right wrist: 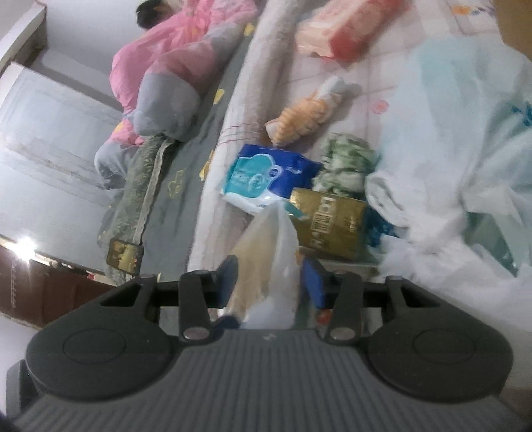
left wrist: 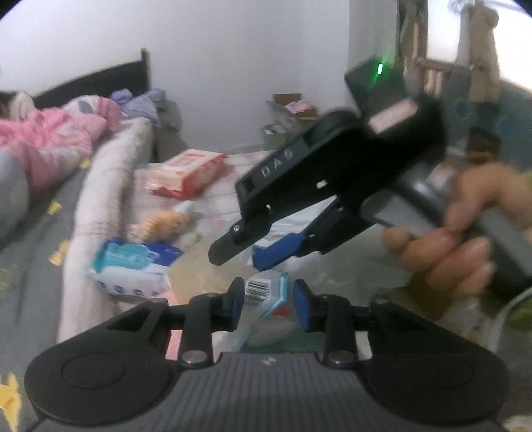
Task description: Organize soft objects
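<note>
We are pinching a plastic bag point(right wrist: 269, 252) in the right gripper point(right wrist: 271, 282) at lower centre; the left gripper point(left wrist: 267, 304) is standing narrowly apart, gripping nothing. The thin film may slip out.

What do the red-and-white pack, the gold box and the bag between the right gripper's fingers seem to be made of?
Red-and-white pack: soft plastic film, probably; it is glossy and crumpled.
Gold box: likely printed card with a metallic sheen; it has flat faces and sharp edges.
Bag: thin translucent plastic, gathered into folds.
</note>
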Demonstrator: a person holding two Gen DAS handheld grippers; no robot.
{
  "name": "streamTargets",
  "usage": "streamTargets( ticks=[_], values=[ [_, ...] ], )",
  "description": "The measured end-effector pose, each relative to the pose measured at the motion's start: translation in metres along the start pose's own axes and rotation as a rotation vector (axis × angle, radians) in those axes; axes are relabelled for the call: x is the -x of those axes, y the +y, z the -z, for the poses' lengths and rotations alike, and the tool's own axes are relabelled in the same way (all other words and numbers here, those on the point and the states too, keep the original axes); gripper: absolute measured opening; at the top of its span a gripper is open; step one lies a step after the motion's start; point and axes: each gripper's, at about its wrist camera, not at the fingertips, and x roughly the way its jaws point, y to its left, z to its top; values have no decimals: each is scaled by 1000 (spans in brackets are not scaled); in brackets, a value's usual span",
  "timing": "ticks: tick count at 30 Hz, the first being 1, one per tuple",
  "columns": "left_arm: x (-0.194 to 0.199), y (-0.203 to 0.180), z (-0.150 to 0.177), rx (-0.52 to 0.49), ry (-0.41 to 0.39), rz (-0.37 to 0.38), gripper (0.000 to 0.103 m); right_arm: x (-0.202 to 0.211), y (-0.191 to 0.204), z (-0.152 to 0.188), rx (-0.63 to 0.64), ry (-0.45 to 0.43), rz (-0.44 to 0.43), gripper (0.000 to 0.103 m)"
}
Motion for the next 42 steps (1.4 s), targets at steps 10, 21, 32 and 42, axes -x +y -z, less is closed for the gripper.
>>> streamTargets(
  ticks=[10, 21, 32, 42],
  values=[
    [-4, 70, 8, 332, 65, 49, 42, 3, -6, 0, 22, 11, -14, 39],
    [-36, 94, 8, 518, 141, 149, 45, -7, -11, 4, -24, 35, -62, 41],
    [-27, 79, 1, 498, 116, 95, 44, 2, -13, 10, -51, 1, -161, 27],
    [1, 46, -35, 383, 46, 63, 44, 52, -7, 8, -34, -90, -236, 26]
  ],
)
